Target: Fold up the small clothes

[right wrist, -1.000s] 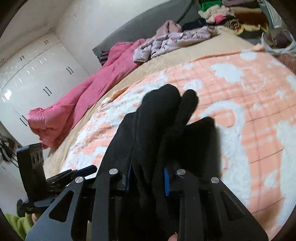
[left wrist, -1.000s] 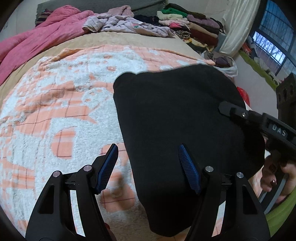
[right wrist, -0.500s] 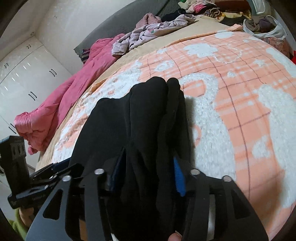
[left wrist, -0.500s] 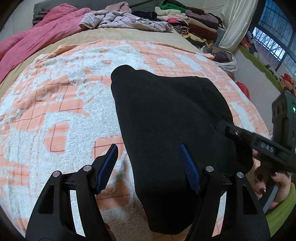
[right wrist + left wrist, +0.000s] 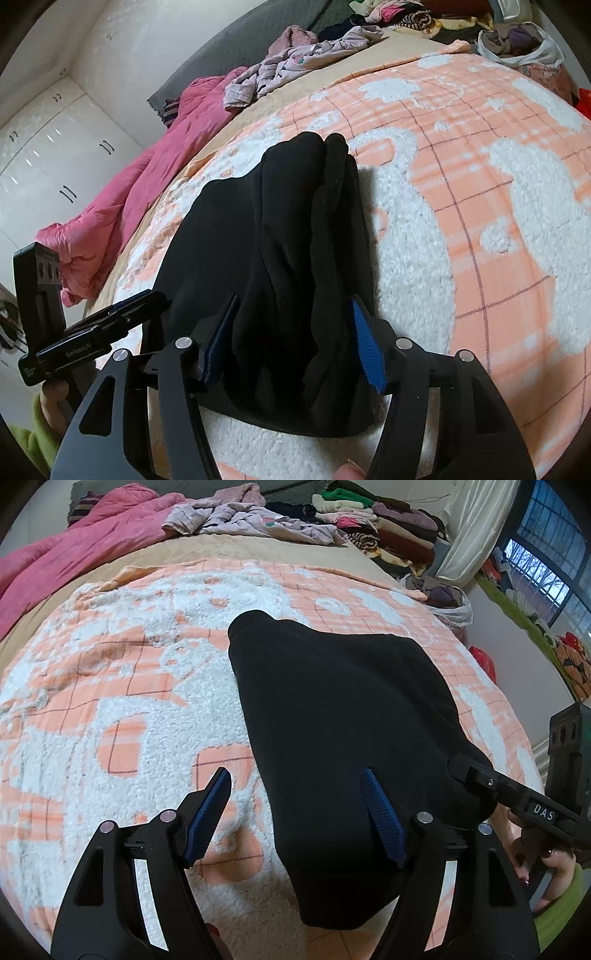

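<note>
A folded black garment [image 5: 343,738] lies on the orange-and-white fleece blanket [image 5: 110,686]. My left gripper [image 5: 295,812] is open above the garment's near left edge, its right pad over the cloth and its left pad over the blanket. My right gripper [image 5: 291,336] has its jaws spread with the bunched thick end of the black garment [image 5: 288,236] lying between the blue pads; it shows at the garment's right end in the left wrist view [image 5: 498,786]. The left gripper appears at the left in the right wrist view [image 5: 110,317].
A pink quilt [image 5: 62,554] and loose lilac clothes [image 5: 251,520] lie at the bed's far side. A stack of folded clothes [image 5: 380,520] sits at the far right. A plastic bag of clothes [image 5: 521,44] is beside the bed. White wardrobes [image 5: 48,147] stand at the left.
My right gripper's jaws have widened around the black garment, which has dropped lower onto the blanket. The left gripper stays open in much the same place.
</note>
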